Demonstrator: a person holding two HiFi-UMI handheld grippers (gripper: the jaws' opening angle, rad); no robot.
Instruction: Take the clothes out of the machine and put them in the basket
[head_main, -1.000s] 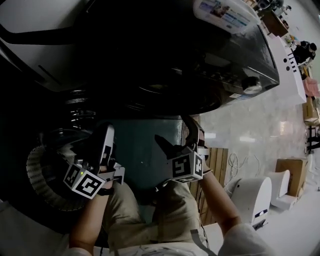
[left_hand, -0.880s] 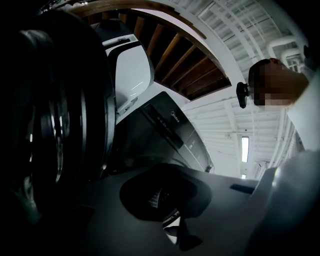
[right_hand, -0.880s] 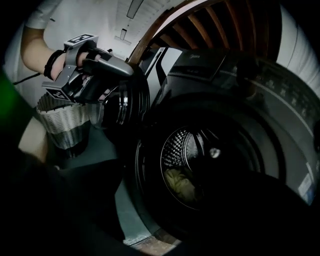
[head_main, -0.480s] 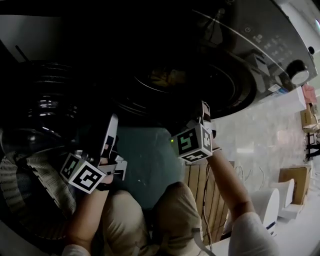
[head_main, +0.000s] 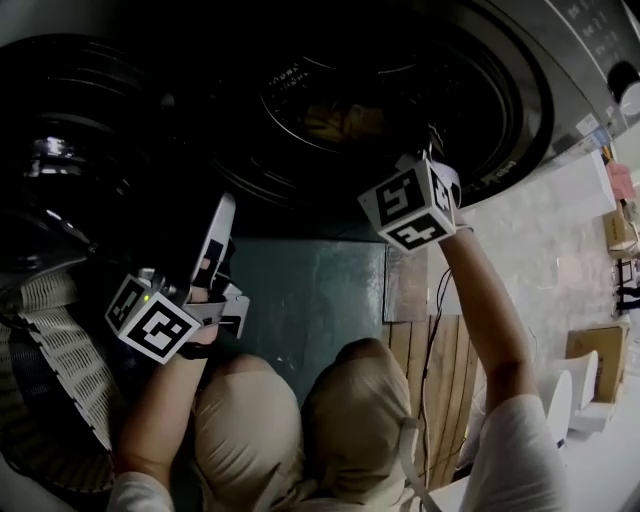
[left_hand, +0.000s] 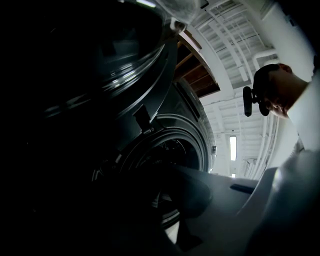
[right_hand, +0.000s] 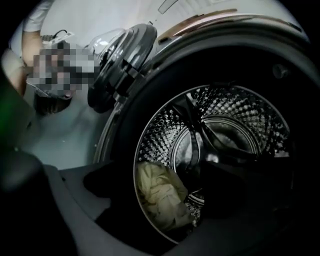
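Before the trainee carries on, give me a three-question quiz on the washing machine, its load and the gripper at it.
1. True or false: the machine's door is shut.
2. The right gripper, at the mouth of the drum, is: A open with nothing between its jaws; B shut on cloth; C shut and empty.
3. Fill in: the pale yellow garment lies inside the ___.

Key: 1 false, the door stands swung open; 2 A; 3 drum.
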